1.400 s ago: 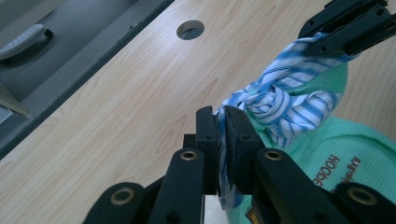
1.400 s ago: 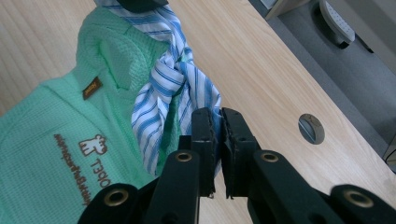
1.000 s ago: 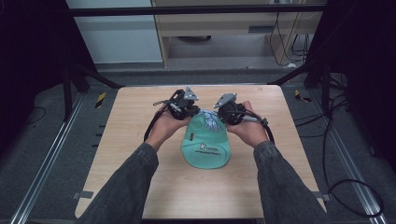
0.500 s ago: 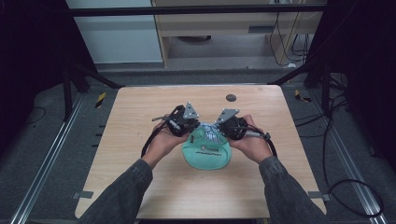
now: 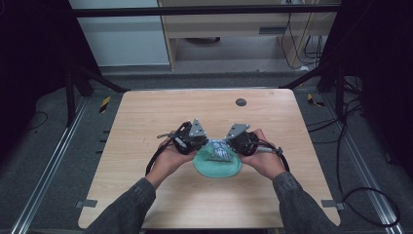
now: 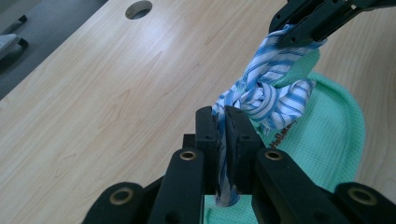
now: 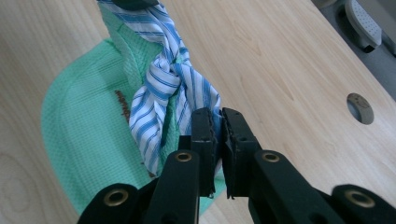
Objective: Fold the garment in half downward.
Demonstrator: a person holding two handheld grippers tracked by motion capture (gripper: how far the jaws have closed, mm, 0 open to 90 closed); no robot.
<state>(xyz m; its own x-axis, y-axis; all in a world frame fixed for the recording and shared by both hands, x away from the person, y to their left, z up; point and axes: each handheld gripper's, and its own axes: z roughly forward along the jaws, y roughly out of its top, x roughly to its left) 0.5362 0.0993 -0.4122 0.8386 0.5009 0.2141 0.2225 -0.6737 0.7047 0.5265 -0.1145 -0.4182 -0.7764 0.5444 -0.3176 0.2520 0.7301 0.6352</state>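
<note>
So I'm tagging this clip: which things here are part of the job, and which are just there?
In the job:
- striped cloth, knotted, each end pinched
- green bag beneath the knot
- left tongs, shut on the cloth
- right tongs, shut on the cloth

Just there:
- table
- round hole in it

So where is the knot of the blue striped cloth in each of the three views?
High view: the knot sits centre, between both grippers.
Left gripper view: the knot is right of centre, above the fingers.
Right gripper view: the knot is upper centre.
Shared landmark: the green cloth under it.
</note>
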